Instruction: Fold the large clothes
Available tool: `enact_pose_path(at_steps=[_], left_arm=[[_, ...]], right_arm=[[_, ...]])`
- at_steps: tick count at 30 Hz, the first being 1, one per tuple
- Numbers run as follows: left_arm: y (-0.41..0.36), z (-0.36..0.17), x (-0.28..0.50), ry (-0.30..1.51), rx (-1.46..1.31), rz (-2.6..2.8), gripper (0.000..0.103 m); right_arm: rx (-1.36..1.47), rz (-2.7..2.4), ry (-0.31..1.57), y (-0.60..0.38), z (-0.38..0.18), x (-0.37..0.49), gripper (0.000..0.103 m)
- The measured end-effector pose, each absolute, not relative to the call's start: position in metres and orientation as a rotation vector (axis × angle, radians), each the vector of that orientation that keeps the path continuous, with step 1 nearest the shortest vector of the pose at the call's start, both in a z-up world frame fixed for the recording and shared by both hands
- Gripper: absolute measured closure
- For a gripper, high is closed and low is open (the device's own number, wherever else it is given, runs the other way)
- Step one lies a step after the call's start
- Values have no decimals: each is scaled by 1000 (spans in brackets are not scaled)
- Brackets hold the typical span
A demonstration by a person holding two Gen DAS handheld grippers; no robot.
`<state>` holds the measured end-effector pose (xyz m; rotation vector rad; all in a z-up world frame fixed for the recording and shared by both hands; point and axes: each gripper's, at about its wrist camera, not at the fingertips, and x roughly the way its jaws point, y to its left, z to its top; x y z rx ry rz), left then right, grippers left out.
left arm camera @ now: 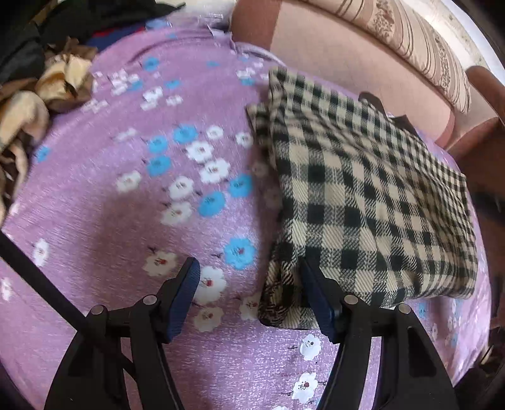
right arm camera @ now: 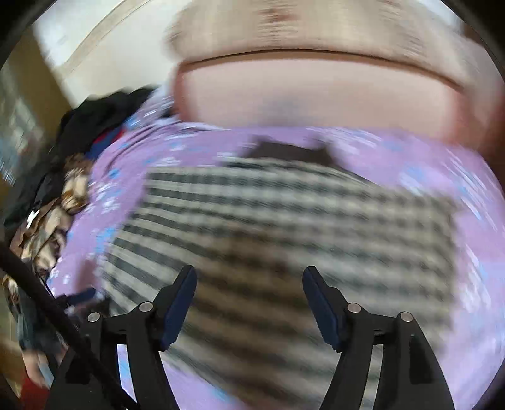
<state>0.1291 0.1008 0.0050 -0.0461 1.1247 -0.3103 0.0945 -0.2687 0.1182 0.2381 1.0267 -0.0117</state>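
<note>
A black-and-cream checked garment (left arm camera: 363, 202) lies folded into a thick rectangle on the purple flowered bedspread (left arm camera: 126, 220). My left gripper (left arm camera: 249, 277) is open and empty at the garment's near left corner, with its right finger (left arm camera: 318, 299) over the cloth edge. In the blurred right wrist view the same checked garment (right arm camera: 284, 220) fills the middle. My right gripper (right arm camera: 249, 284) is open and empty above its near part.
A heap of tan and brown clothes (left arm camera: 34, 104) and dark clothes (left arm camera: 94, 19) lies at the bedspread's far left, also in the right wrist view (right arm camera: 53, 214). A pink sofa (left arm camera: 363, 63) with a striped cushion (left arm camera: 419, 41) stands behind the bed. A black rod (left arm camera: 41, 277) crosses the lower left.
</note>
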Motion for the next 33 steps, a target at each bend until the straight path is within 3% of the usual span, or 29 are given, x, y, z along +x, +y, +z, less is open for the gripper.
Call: enact_pose_path(at_steps=[2,3,5,11,13,15,16,22,26,33], left_arm=[[99,6,128,1112,-49,-322,37],[97,5,127,1114,-47,-341,53],[92,4,123,1142,-65,-421,95],[83,34,102,1043,30,-379,98],[84,40,100,1030,39,-379,99],[87,44,98,1027,42,-377,99],[89,46,98,1026,36,-376,99],[92,57,86,1000,75,-390,99],[93,40,84,1048,117,-368,98],[112,38,84,1058,205,-247,99]], right_arm=[[303,-106,1016,-314,112,52,26],[334,-141,1013,-331,109,36,25],[421,-198,1004,-363,96,4,25],[588,-129,1031,-381,55,-26,25],[581,-64,1050,-369,51,-25,43],[563,-11,1070,-360,50,-24,83],[550,4,1074,-357,52,-26,91],[566,35,975,-376,84,-55,96],[586,-37,1041,-397,60,-69,96],[504,-96,1038,-397,73,-68,90]])
